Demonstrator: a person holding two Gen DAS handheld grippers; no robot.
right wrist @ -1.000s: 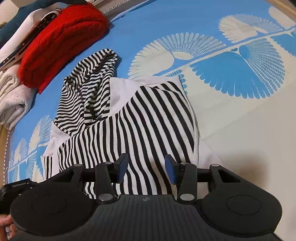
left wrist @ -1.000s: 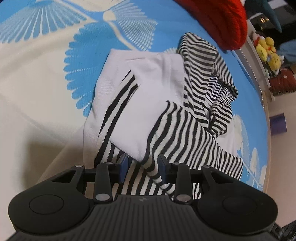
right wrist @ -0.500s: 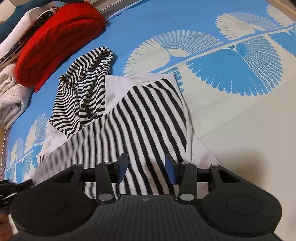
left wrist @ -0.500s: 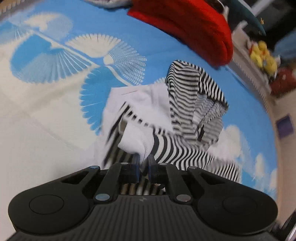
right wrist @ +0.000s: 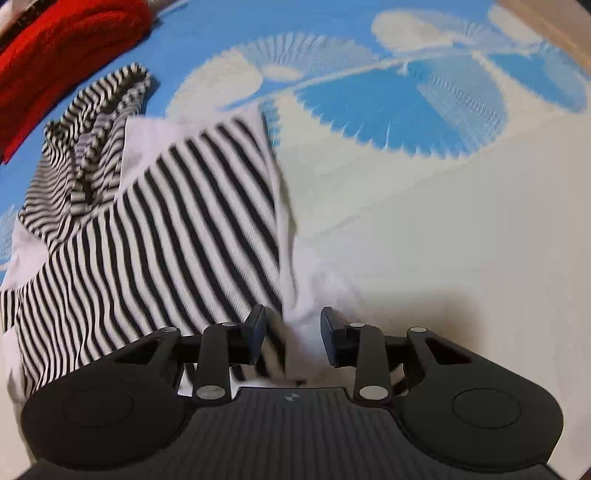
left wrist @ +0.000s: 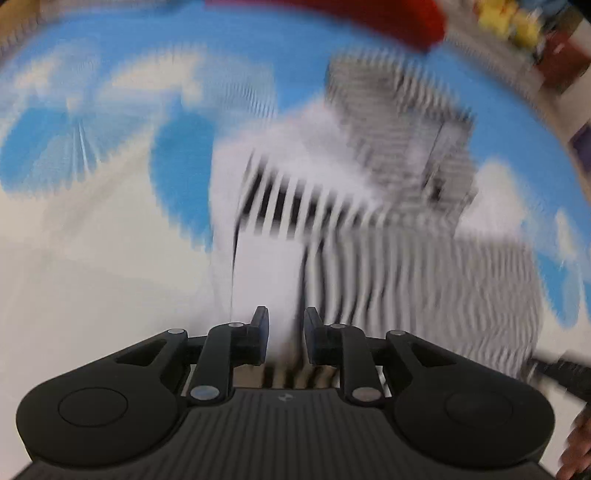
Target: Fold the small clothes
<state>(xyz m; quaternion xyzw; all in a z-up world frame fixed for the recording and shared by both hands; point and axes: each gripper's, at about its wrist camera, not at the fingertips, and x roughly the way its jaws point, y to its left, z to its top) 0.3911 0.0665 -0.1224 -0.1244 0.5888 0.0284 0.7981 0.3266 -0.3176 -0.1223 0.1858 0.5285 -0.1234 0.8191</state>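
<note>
A small black-and-white striped hooded garment [right wrist: 177, 221] lies on the blue and cream bedspread [right wrist: 443, 229], hood toward the far left. In the blurred left wrist view the garment [left wrist: 369, 229] stretches away from my left gripper [left wrist: 286, 332], whose fingers stand a little apart with a white fold of the garment between them. My right gripper [right wrist: 291, 332] is open over the garment's near white edge, cloth lying between its fingers.
A red knitted garment [right wrist: 62, 48] lies at the far left, also at the top of the left wrist view [left wrist: 369, 14]. Yellow plush toys [left wrist: 513, 22] sit beyond the bed edge. Bare cream bedspread spreads to the right.
My left gripper shut on the garment's near fold, then swept fast, blurring the view; its fingers now stand slightly wider. My right gripper moved toward the garment's right edge and narrowed somewhat.
</note>
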